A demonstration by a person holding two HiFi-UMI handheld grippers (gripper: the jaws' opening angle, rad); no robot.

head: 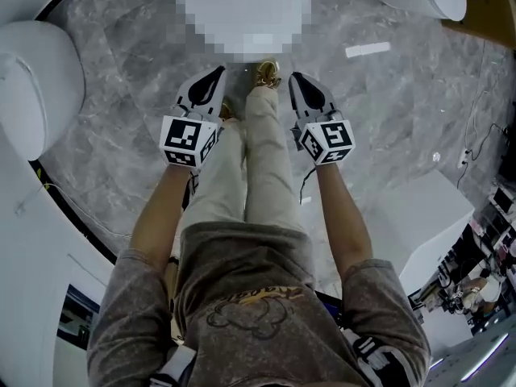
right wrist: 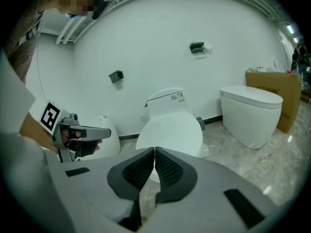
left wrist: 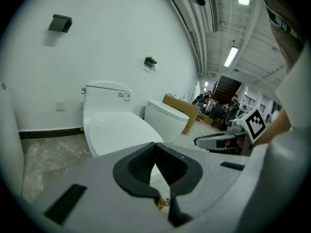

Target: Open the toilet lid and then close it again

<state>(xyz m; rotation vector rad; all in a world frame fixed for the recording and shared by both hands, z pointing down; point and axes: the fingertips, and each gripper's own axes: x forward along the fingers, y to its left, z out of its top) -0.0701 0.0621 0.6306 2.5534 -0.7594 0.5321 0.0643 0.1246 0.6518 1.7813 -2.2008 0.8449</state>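
The toilet lid (right wrist: 170,130) lies shut and flat on the bowl, straight ahead of both grippers and a little below them. Its long axis runs from the tank (right wrist: 166,101) toward the person, so the rounded front edge is the nearest part. The left gripper (left wrist: 155,147) and the right gripper (right wrist: 154,151) hang side by side over the floor (head: 387,119) in front of it, each with its fingers pressed together on nothing; neither looks clearly nearer, though the lid sits more squarely ahead of the right one.
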